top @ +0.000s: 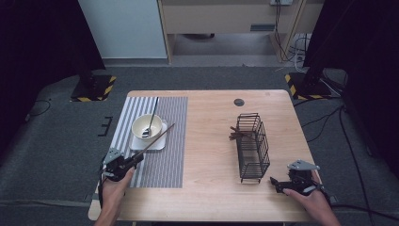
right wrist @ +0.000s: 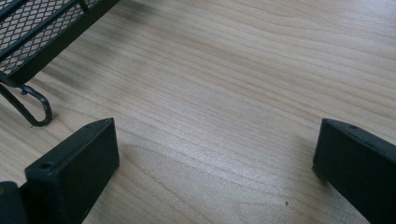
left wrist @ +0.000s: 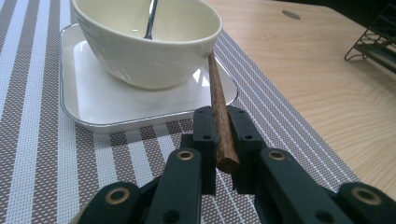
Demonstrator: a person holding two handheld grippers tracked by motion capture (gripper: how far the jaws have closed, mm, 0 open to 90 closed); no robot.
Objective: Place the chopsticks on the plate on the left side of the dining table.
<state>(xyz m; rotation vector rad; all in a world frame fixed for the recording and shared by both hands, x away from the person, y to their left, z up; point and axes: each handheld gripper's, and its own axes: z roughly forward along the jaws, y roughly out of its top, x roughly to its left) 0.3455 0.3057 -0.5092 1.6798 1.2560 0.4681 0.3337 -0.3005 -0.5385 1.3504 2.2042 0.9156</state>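
A light wooden table [top: 211, 141] is seen. A striped placemat [top: 162, 155] is laid on its left half, a black wire basket [top: 253, 146] is stood right of centre, and a dark round cap [top: 239, 102] is set near the far edge.

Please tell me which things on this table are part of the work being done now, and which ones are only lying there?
Part of the work:
- chopstick, clamped in the left gripper, its far end beside the bowl
- plate under the bowl
- striped mat

Only lying there:
- spoon in the bowl
- wire basket with wooden sticks
- right gripper, jaws open over bare table
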